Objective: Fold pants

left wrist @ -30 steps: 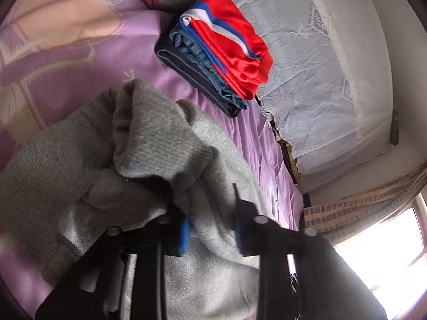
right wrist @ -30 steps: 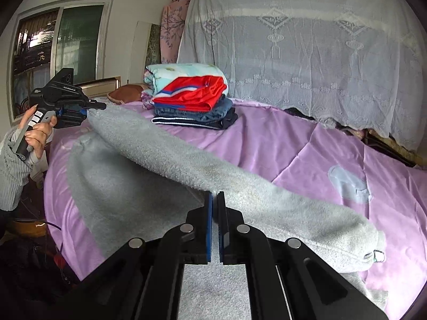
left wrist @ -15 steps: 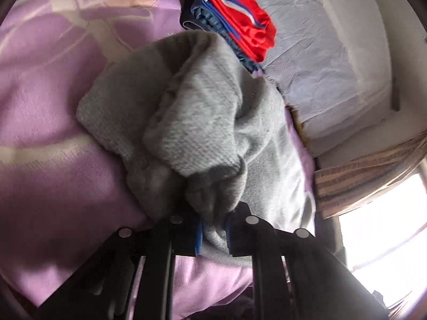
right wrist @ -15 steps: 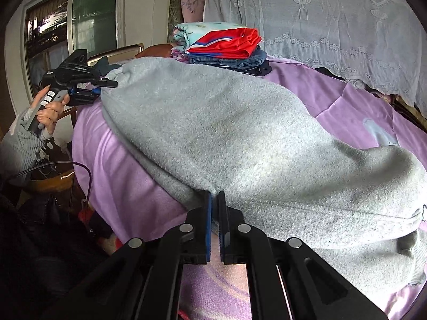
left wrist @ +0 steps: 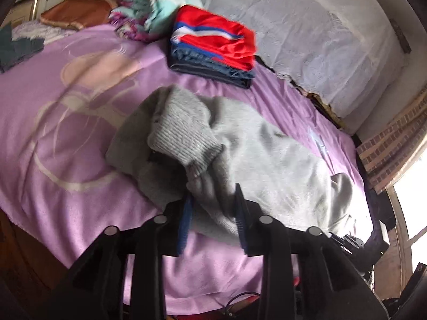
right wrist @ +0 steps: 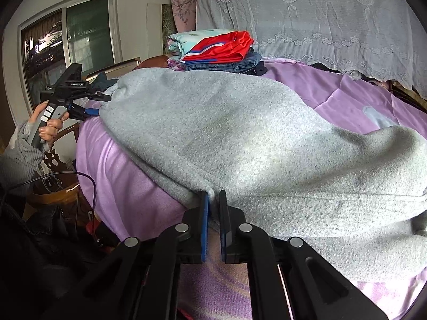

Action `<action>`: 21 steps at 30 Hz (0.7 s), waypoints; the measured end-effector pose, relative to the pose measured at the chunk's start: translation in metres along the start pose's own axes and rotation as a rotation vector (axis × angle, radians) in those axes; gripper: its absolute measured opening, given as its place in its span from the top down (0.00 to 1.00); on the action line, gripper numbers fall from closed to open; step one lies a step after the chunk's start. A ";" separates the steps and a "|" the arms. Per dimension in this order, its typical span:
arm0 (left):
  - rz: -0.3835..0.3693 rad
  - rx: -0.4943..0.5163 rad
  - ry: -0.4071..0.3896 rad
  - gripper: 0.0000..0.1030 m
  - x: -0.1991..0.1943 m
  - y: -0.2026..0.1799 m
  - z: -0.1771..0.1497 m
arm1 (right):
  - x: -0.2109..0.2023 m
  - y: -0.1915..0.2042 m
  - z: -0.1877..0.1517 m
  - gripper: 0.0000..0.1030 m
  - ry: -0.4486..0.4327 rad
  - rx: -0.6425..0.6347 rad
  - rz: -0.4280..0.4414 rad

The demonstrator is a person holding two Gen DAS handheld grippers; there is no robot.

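Grey fleece pants (left wrist: 267, 154) lie spread lengthwise over the purple bed (left wrist: 66, 133), with the ribbed waistband bunched at my left end. My left gripper (left wrist: 212, 202) is open, its blue-padded fingers standing apart on either side of the bunched waistband fabric. In the right wrist view the same gripper (right wrist: 100, 104), held by a person's hand (right wrist: 48, 125), sits at the pants' (right wrist: 240, 133) left end with its jaws spread. At the near bed edge my right gripper (right wrist: 213, 202) is shut on a fold of the pants' front edge.
A stack of folded clothes (left wrist: 213, 48) with a red garment on top sits at the back of the bed, beside a rolled floral blanket (left wrist: 149, 8). Behind it hangs a white lace cover (right wrist: 320, 26). A window (right wrist: 53, 48) and a cable (right wrist: 90, 186) are at left.
The pants, held up a second ago, have come down flat onto the bed. My left gripper's fingers stand wider apart than half a second ago. The right gripper keeps its hold.
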State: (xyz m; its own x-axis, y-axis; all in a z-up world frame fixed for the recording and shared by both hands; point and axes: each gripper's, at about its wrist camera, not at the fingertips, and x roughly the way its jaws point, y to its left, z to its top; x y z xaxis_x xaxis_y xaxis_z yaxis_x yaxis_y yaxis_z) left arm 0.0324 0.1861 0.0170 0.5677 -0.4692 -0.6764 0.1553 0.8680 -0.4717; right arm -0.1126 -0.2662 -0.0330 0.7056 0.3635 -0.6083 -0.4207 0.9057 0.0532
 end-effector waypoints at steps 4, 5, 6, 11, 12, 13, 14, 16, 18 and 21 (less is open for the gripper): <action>-0.101 -0.200 0.040 0.43 0.015 0.055 0.000 | 0.001 -0.003 0.000 0.93 -0.001 0.009 0.008; -0.106 -0.207 0.031 0.43 0.008 0.056 -0.001 | 0.001 -0.003 0.000 0.93 -0.003 0.014 0.012; -0.068 -0.173 0.004 0.43 -0.002 0.049 -0.001 | 0.001 -0.004 0.000 0.93 -0.005 0.020 0.016; 0.049 0.048 -0.194 0.40 -0.064 -0.015 -0.004 | 0.001 -0.007 -0.003 0.91 -0.020 0.058 0.033; 0.023 0.063 -0.226 0.30 -0.073 -0.025 -0.003 | 0.000 -0.006 -0.003 0.91 -0.022 0.061 0.031; -0.007 0.075 -0.250 0.20 -0.078 -0.034 -0.002 | 0.000 -0.006 -0.004 0.91 -0.025 0.064 0.028; -0.050 0.101 -0.256 0.17 -0.076 -0.046 0.001 | 0.000 -0.006 -0.004 0.91 -0.028 0.069 0.027; -0.124 0.158 -0.218 0.14 -0.057 -0.067 0.006 | -0.003 -0.008 -0.004 0.89 -0.037 0.093 0.042; -0.145 0.190 -0.146 0.13 -0.021 -0.082 0.009 | -0.011 -0.010 -0.001 0.83 -0.052 0.126 0.049; -0.093 0.178 0.000 0.08 0.060 -0.074 0.003 | -0.046 -0.022 0.010 0.72 -0.149 0.162 -0.031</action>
State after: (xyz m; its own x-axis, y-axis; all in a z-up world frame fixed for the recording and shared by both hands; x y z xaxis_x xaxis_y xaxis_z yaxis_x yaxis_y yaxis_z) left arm 0.0572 0.0942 0.0129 0.5441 -0.5487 -0.6347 0.3473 0.8359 -0.4249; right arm -0.1300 -0.3010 0.0017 0.7984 0.3528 -0.4880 -0.3094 0.9356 0.1701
